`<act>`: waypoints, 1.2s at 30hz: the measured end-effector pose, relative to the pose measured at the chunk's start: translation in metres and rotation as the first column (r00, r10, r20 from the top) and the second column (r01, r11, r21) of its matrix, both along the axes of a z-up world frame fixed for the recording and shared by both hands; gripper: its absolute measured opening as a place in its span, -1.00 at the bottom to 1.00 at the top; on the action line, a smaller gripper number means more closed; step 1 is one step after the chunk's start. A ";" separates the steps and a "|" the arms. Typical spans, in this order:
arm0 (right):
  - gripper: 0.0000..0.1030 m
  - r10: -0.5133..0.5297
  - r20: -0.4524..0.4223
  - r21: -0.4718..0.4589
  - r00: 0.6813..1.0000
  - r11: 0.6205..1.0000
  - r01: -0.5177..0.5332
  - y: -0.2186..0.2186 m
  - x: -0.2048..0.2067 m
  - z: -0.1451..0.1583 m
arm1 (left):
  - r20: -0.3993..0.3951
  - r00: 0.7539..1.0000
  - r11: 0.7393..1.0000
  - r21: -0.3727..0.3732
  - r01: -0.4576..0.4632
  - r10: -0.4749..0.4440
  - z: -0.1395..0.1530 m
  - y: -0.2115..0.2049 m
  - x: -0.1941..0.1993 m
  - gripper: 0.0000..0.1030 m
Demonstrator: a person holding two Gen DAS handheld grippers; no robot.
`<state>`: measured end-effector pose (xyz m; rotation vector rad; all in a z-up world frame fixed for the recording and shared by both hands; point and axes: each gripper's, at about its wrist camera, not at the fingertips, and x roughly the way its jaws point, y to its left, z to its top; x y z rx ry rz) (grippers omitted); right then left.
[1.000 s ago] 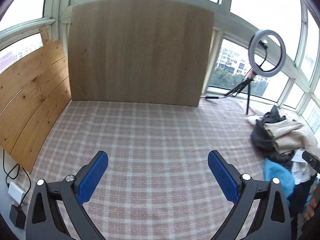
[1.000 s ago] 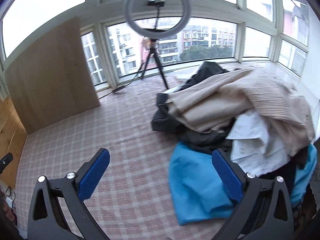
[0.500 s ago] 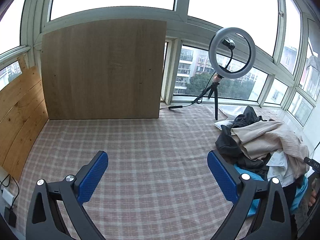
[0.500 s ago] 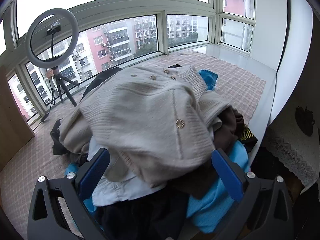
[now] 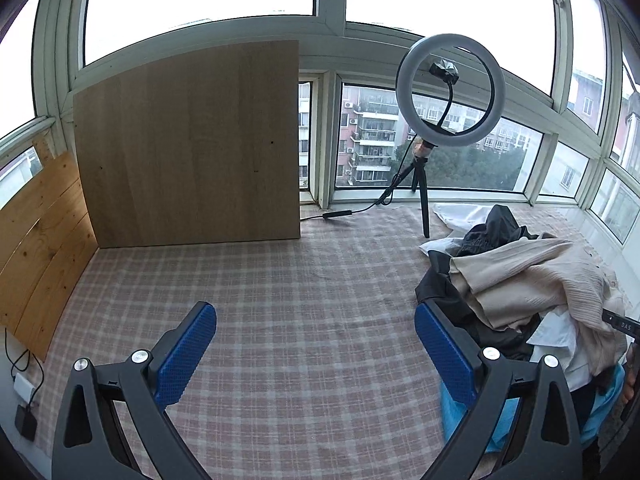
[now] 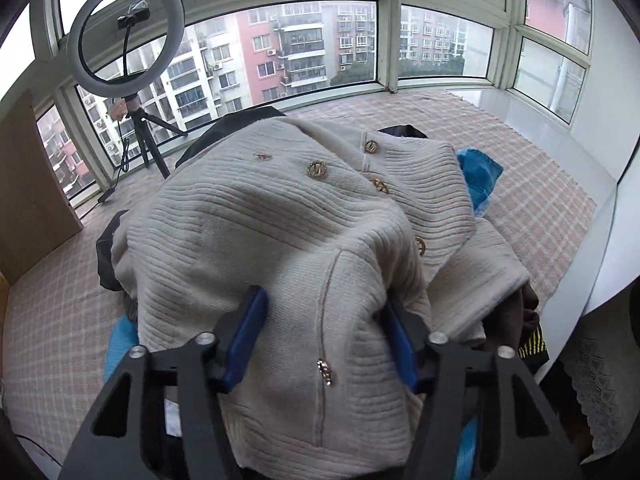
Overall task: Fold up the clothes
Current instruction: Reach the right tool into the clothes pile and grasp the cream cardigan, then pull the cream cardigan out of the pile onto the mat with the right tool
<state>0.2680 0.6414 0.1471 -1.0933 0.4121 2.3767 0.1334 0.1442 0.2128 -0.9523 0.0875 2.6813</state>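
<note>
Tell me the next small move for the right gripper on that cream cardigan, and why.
Probably finish closing and lift. The right hand-held gripper has its fingers pressed into a fold of the cream cardigan, which lies on top of the clothes pile. The left hand-held gripper is open over bare checked cloth, where the cardigan could be spread out.

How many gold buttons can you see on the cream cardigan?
4 on the cardigan: top button, one left of it, one just below, one lower by the fold. Folds may hide more.
</note>
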 end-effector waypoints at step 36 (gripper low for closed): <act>-0.32 0.726 -0.216 -0.173 0.653 0.630 -0.757 -0.447 -0.201 0.103 | 0.044 0.963 0.964 0.003 -0.266 0.266 -0.032 -0.243 -0.008 0.93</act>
